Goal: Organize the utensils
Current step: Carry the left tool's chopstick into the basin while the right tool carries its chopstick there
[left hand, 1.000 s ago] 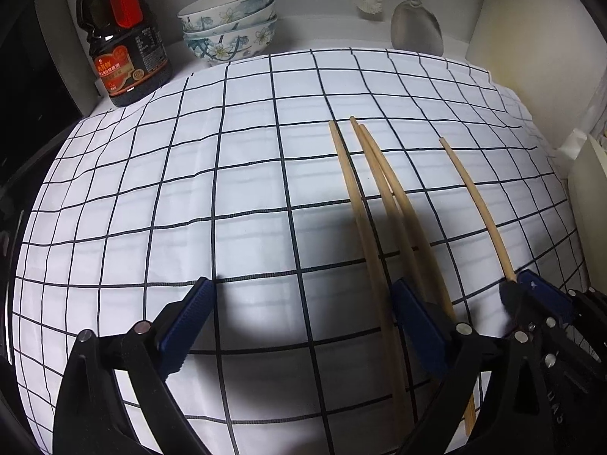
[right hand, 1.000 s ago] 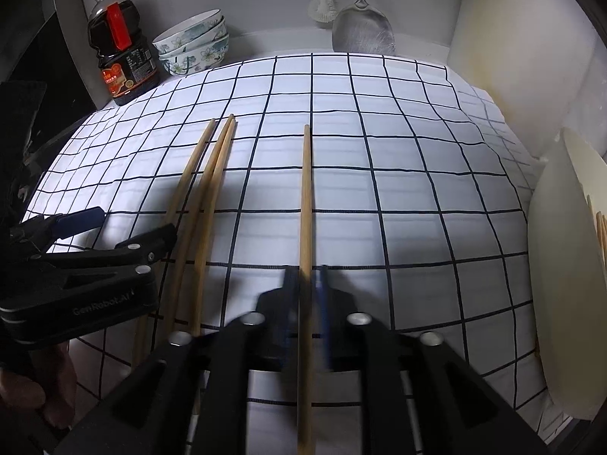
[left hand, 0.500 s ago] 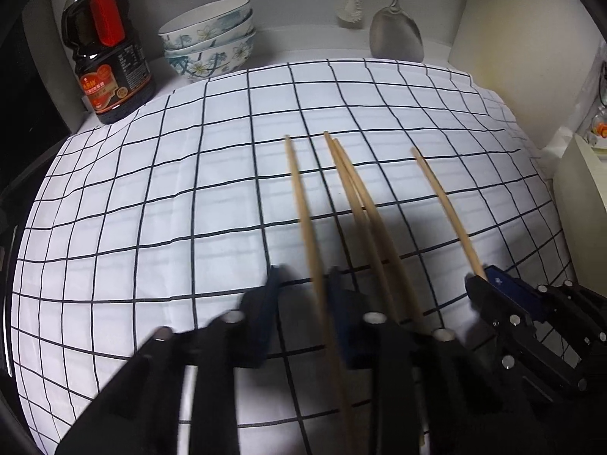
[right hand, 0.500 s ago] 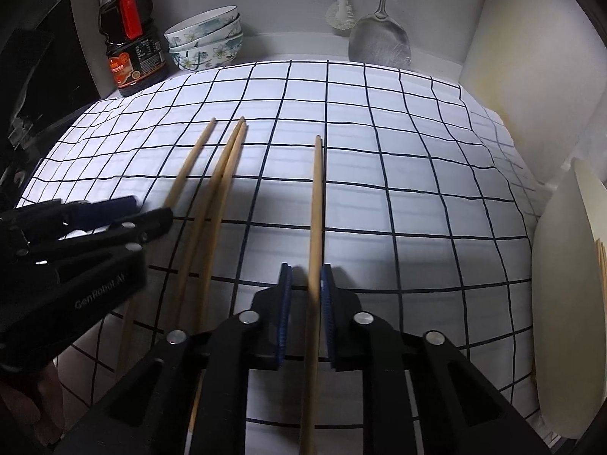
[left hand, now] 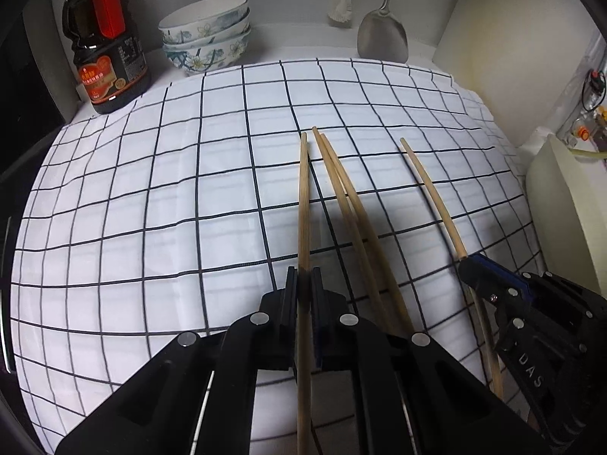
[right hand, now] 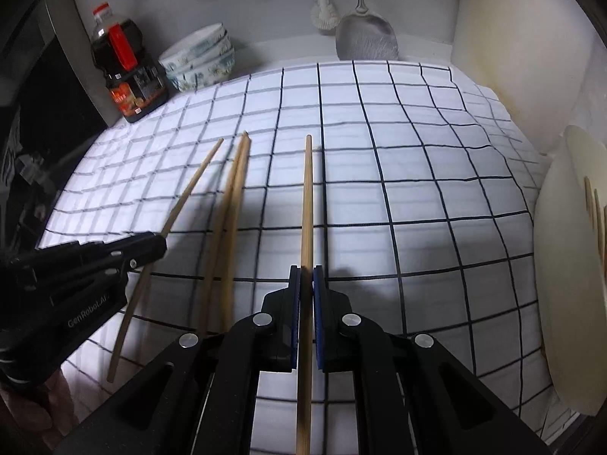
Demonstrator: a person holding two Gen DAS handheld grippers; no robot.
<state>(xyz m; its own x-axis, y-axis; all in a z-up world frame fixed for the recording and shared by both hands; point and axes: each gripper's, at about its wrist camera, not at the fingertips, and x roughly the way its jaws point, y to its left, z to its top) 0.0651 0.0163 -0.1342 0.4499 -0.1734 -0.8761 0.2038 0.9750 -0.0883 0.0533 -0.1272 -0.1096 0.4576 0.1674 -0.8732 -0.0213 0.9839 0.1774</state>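
Several wooden chopsticks are over a white checked cloth. My left gripper is shut on one chopstick; it shows at the left of the right wrist view, gripping that chopstick. My right gripper is shut on another chopstick; it shows at the right of the left wrist view with its chopstick. Two chopsticks lie together on the cloth between the held ones, also in the right wrist view.
At the back stand a soy sauce bottle, stacked floral bowls, a hanging brush and a metal spatula. A cream container with more chopsticks stands at the right edge. A wall closes the right side.
My left gripper moved right over the leftmost chopstick and closed on it. My right gripper stayed shut on its chopstick, and both views shifted a little.
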